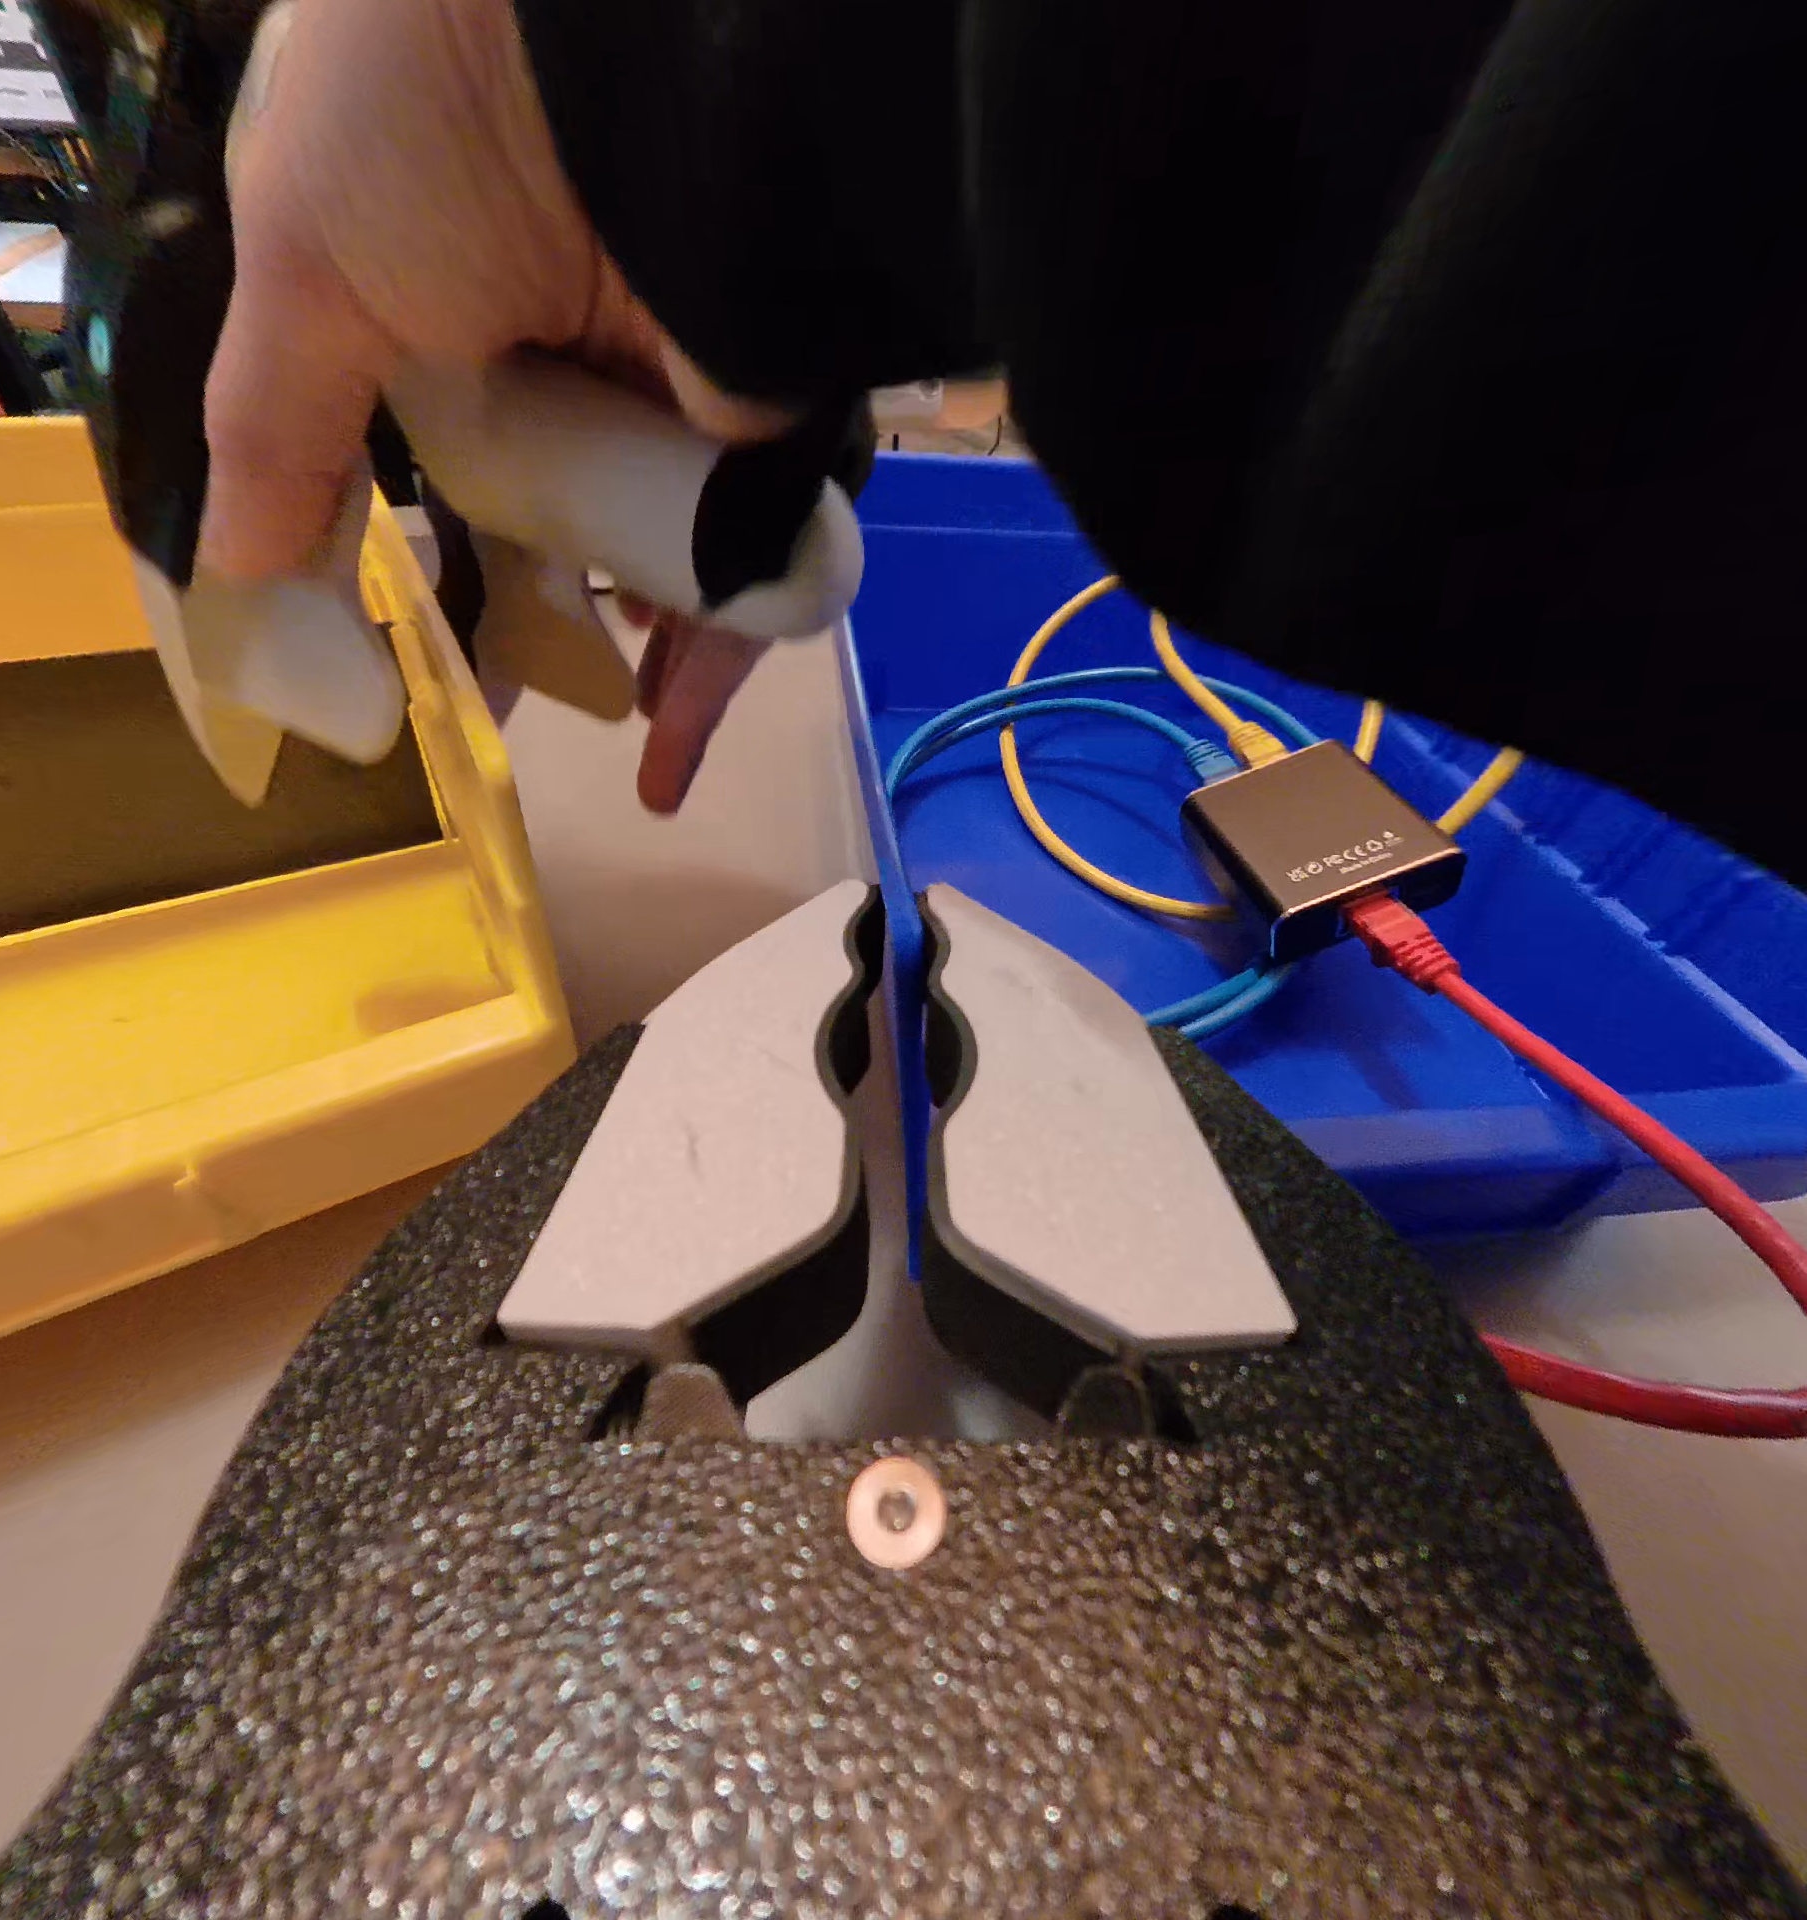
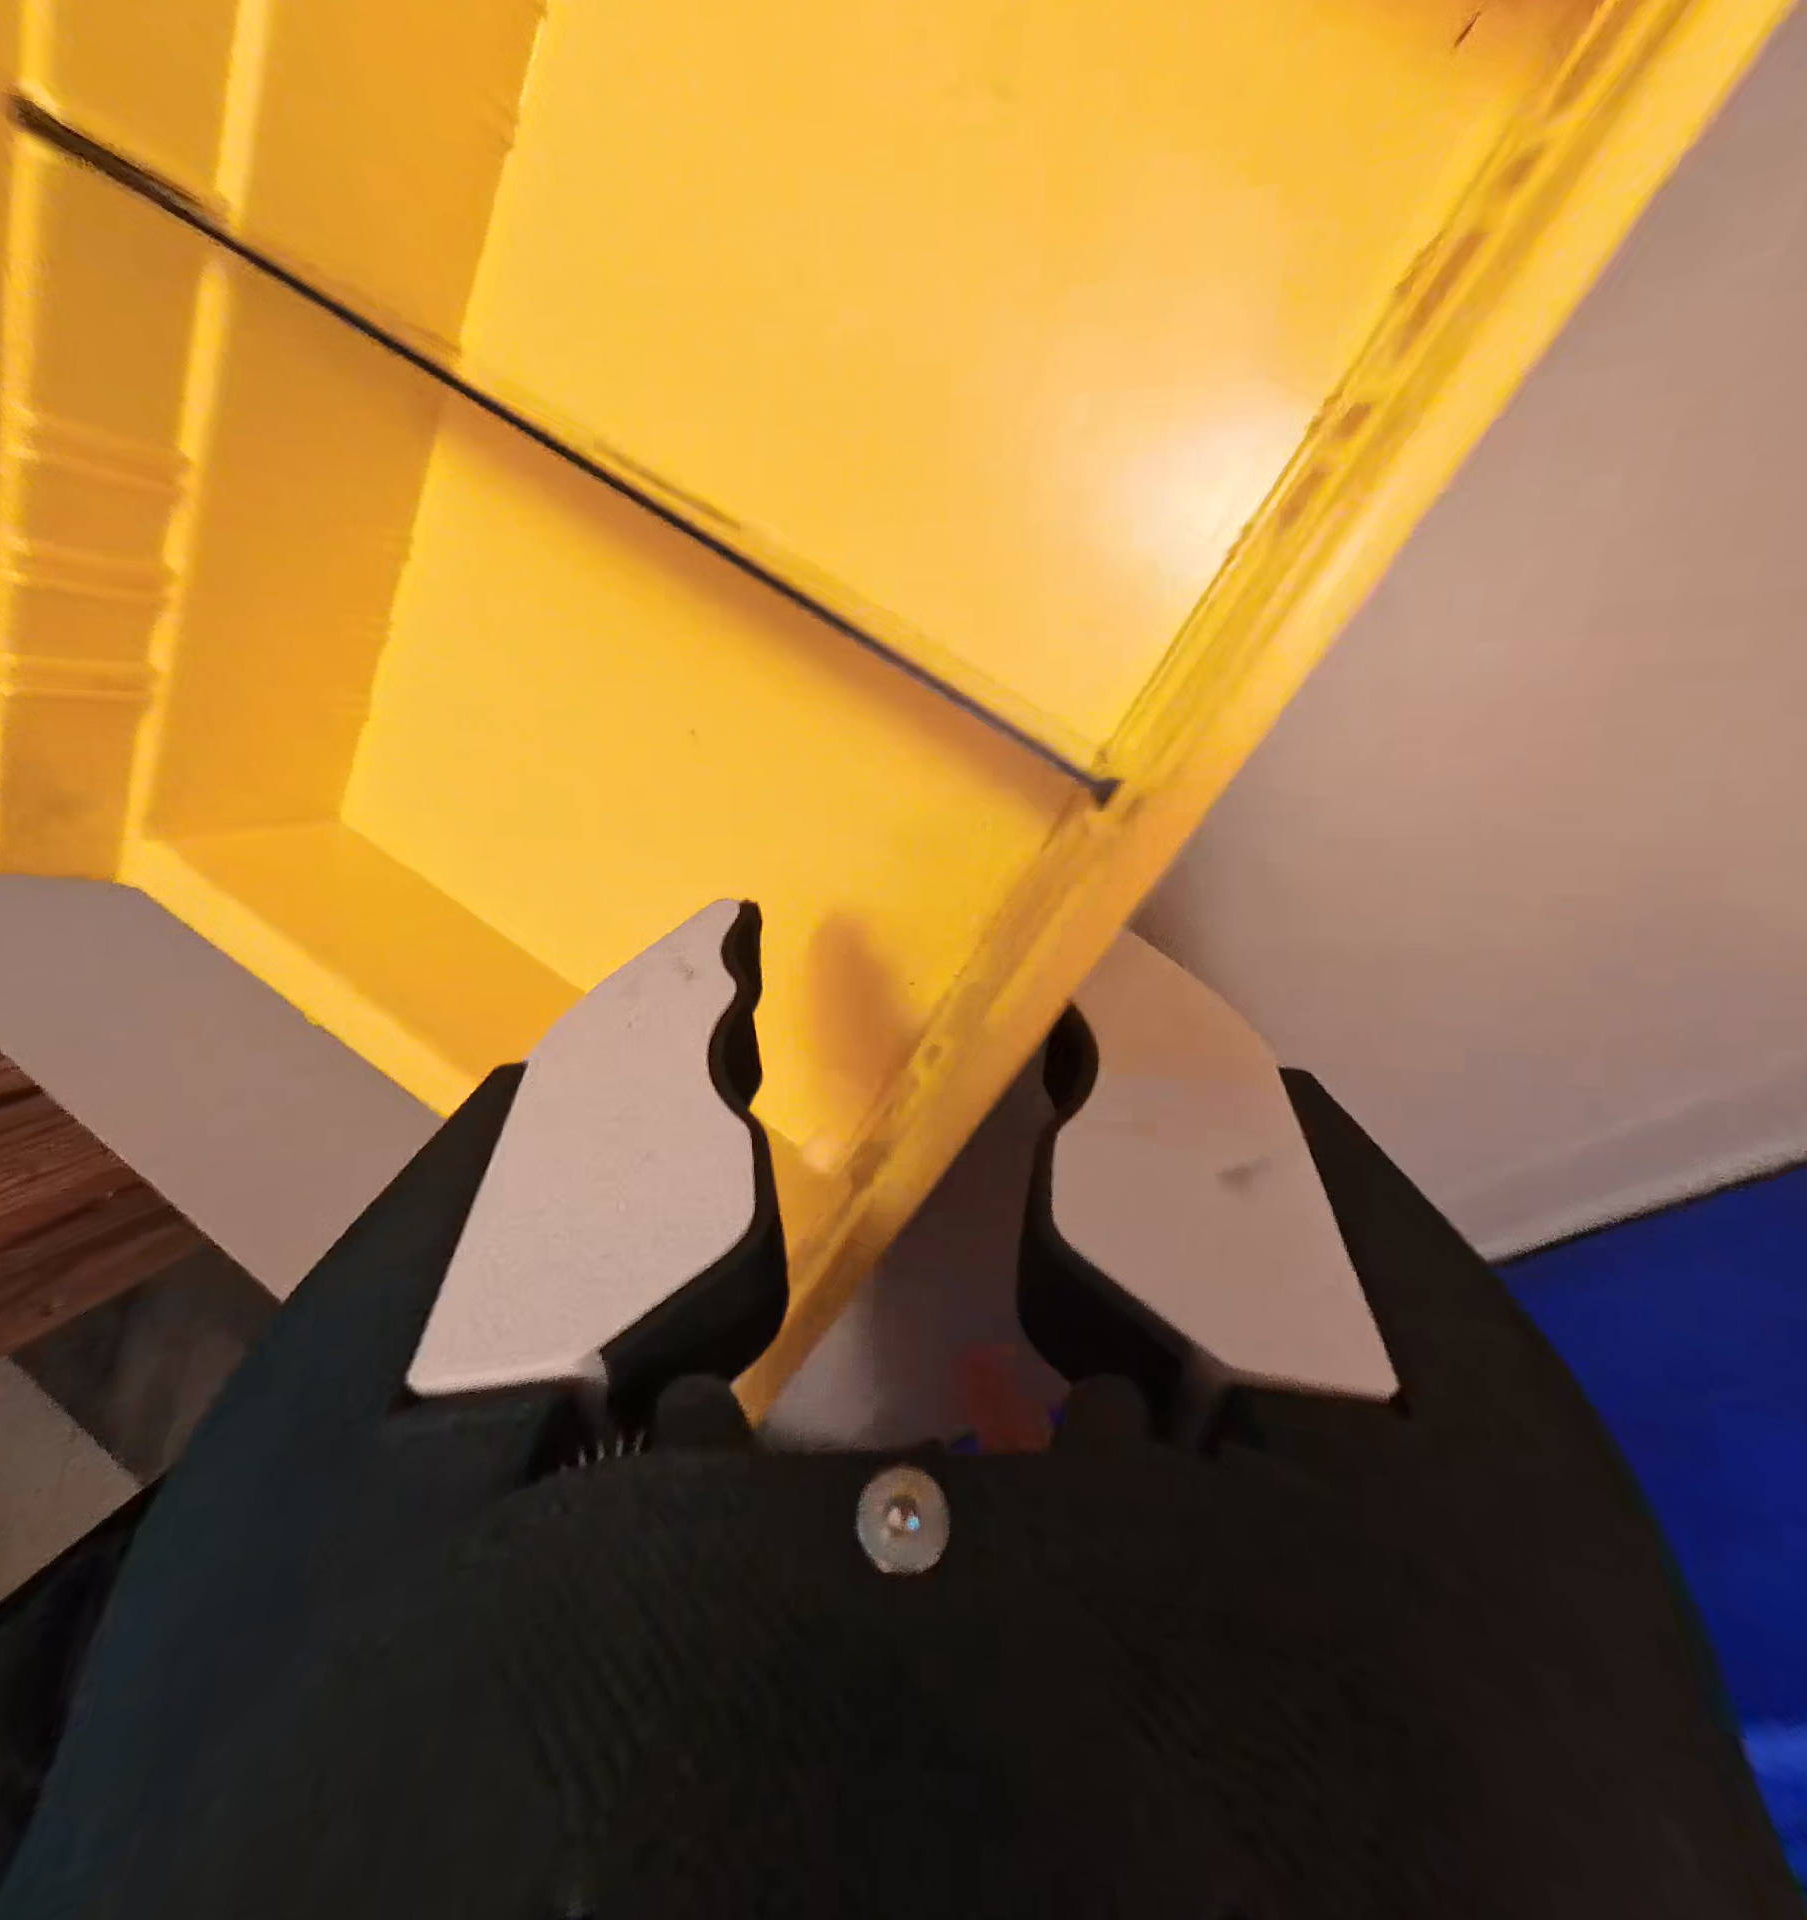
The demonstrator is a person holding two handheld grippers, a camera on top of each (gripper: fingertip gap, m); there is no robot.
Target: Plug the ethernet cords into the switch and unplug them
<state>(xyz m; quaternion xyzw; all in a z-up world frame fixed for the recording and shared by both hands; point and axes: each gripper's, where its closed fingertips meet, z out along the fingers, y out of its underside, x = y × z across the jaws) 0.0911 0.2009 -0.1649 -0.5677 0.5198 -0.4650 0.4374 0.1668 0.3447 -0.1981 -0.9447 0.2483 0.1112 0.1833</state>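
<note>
A dark grey switch [image 1: 1320,847] lies in a blue bin [image 1: 1657,1039]. A blue cord [image 1: 1044,691] and a yellow cord [image 1: 1024,821] are plugged into its far side. A red cord [image 1: 1564,1070] is plugged into its near side and loops out over the bin's front onto the table. My left gripper [image 1: 899,899] is nearly closed, with the blue bin's left wall between its fingers. My right gripper [image 2: 930,935] is open and straddles the side wall of a yellow bin [image 2: 878,364]. In the left wrist view a hand holds the right gripper [image 1: 411,707] over that bin.
The yellow bin [image 1: 203,1091] stands left of the blue bin, with a strip of pale table [image 1: 733,852] between them. It has a thin dark divider [image 2: 566,457]. A person's dark sleeve [image 1: 1294,312] hangs over the blue bin's far end. The blue bin [image 2: 1709,1455] shows at lower right.
</note>
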